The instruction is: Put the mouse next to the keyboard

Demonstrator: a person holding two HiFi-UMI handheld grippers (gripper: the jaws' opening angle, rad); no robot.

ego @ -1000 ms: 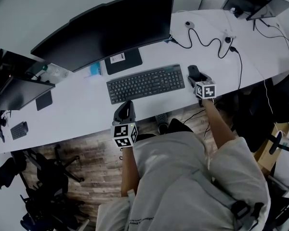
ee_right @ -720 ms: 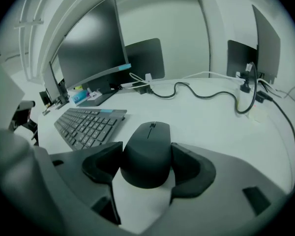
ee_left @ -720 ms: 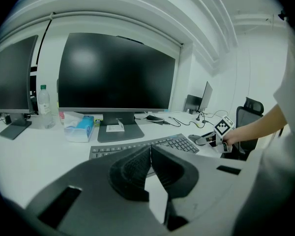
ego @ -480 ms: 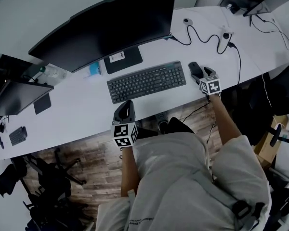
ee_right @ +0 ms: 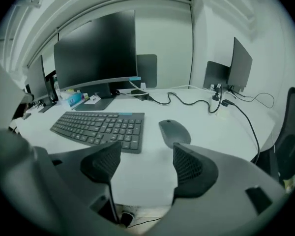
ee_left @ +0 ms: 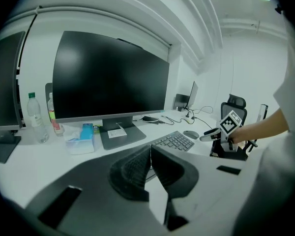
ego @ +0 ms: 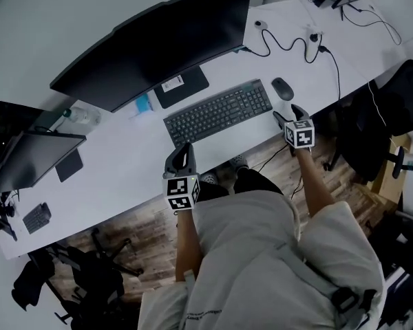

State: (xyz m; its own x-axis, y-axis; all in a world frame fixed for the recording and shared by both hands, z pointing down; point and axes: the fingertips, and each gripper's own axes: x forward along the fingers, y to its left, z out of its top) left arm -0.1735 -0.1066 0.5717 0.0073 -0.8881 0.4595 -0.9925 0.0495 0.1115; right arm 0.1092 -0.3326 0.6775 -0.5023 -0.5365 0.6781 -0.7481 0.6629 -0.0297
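Note:
A dark grey mouse (ego: 282, 88) lies flat on the white desk (ego: 124, 163), just right of the black keyboard (ego: 219, 112), with a small gap between them. My right gripper (ego: 288, 115) hovers at the desk's front edge, a little behind the mouse. Its jaws stand wide apart and are closing, with nothing between them. From the right gripper view the mouse (ee_right: 174, 131) lies beyond the gripper (ee_right: 145, 163), beside the keyboard (ee_right: 101, 127). My left gripper (ego: 182, 151) is shut and empty at the front edge, left of the keyboard; the left gripper view shows its pads (ee_left: 137, 168) pressed together.
A wide black monitor (ego: 158, 40) stands behind the keyboard, with a blue tissue pack (ego: 143, 104) by its foot. Black cables (ego: 289, 43) snake across the desk's far right. A second screen (ego: 34, 157) sits at the left. An office chair (ego: 392, 102) stands right of the desk.
My right gripper has drawn back from the mouse toward the desk's front edge, and the mouse stays on the desk beside the keyboard. The left gripper has held its place.

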